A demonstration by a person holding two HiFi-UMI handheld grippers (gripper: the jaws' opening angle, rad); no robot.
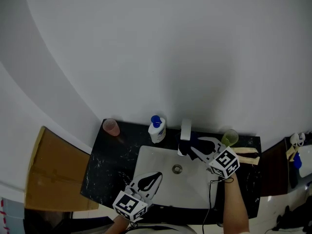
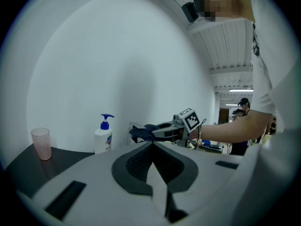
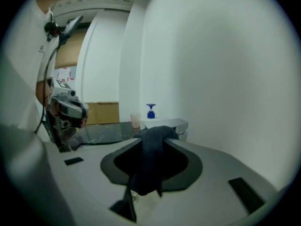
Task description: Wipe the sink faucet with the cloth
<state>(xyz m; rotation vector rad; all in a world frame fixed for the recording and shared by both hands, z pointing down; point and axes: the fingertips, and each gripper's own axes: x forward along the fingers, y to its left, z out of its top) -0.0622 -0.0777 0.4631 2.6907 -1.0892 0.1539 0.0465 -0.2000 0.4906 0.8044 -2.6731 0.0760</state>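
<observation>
The chrome faucet (image 1: 185, 128) stands at the back of the white sink (image 1: 195, 184). My right gripper (image 1: 191, 147) is shut on a dark blue cloth (image 1: 183, 150), which it holds against the faucet's front end. In the right gripper view the cloth (image 3: 150, 159) hangs between the jaws, and its top lies against the faucet (image 3: 171, 124). My left gripper (image 1: 155, 177) hovers over the sink's front edge, shut and empty. From the left gripper view, past the left gripper (image 2: 153, 146), the right gripper (image 2: 146, 132) shows with the cloth (image 2: 138, 133).
A white soap bottle with a blue pump (image 1: 157, 128) stands left of the faucet. A pink cup (image 1: 111, 127) is at the black counter's (image 1: 105, 169) far left, and a yellow-green cup (image 1: 229, 138) at its right. A cardboard box (image 1: 53, 169) is beside the counter. A white wall rises behind.
</observation>
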